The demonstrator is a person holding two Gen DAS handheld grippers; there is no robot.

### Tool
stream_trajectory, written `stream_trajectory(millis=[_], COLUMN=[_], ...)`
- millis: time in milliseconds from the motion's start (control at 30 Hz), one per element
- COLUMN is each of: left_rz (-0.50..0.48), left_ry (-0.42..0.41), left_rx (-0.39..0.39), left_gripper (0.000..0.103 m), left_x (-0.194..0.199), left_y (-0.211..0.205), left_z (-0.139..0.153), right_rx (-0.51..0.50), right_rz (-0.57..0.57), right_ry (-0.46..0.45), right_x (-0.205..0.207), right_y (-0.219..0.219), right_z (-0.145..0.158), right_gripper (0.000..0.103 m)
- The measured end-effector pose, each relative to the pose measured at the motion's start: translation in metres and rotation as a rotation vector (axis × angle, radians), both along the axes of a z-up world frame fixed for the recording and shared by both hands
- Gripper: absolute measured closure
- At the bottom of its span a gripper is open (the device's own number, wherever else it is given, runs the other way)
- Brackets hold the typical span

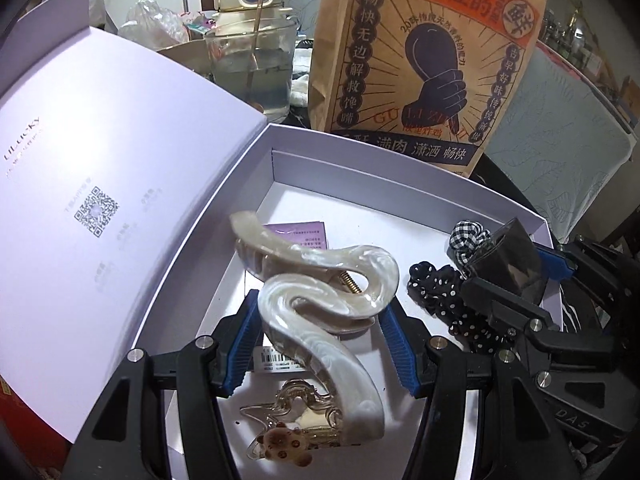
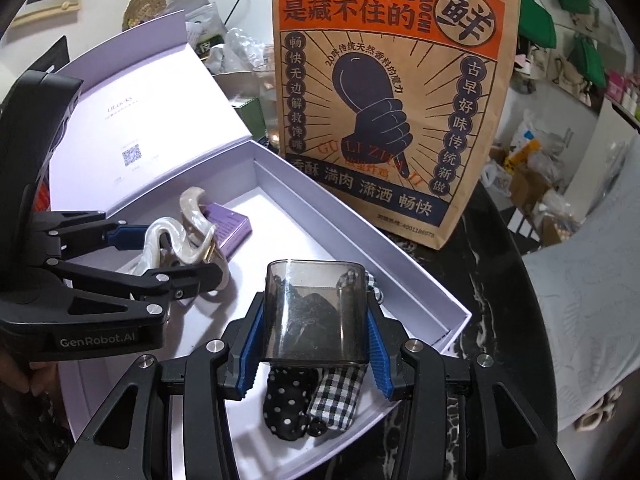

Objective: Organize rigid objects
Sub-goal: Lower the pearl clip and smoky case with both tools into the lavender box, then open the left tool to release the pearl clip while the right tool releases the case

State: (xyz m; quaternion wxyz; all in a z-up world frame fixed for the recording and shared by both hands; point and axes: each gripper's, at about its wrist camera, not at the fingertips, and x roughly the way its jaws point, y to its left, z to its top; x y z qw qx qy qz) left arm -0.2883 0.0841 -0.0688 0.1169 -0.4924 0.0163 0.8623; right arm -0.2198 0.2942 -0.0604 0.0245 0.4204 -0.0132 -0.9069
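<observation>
An open white box [image 1: 400,184] [image 2: 352,216] lies on a dark table. My left gripper [image 1: 320,344] is shut on a large pearly white wavy hair claw [image 1: 320,296], held over the box; the claw also shows in the right wrist view [image 2: 188,236]. My right gripper [image 2: 314,348] is shut on a smoky transparent plastic case [image 2: 316,312], held over the box's right part; the case also shows in the left wrist view [image 1: 508,256]. A polka-dot scrunchie [image 2: 286,404] and a gingham scrunchie [image 2: 340,396] lie in the box under it.
A clear star-shaped clip with a small bear [image 1: 292,428] and a purple card box [image 2: 230,226] lie in the box. The box lid [image 1: 100,184] stands open at left. A tall paper fried-chicken bag [image 2: 384,100] and a water bottle [image 1: 252,40] stand behind.
</observation>
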Motion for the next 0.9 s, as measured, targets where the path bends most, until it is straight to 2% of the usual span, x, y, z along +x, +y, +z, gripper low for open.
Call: stream_trajectory(millis=[433,633,900], left_rz=[0.027,0.025,0.041], left_ry=[0.032,0.047,0.048], left_rx=[-0.032,-0.060,-0.072], left_gripper=[0.045,0.045,0.044], left_x=[0.002,0.006,0.020], left_y=[0.000,0.002,0.001], left_z=[0.007,0.012,0.022], right_rx=[-0.008,-0.022,-0.009], right_rz=[-0.003,-0.012,-0.025], right_ry=[-0.005,-0.005,0.013], right_x=[0.001,0.004,0.015], right_y=[0.001,0.004,0.006], right_z=[0.002,0.004,0.017], right_gripper=[0.058,0.053,0.053])
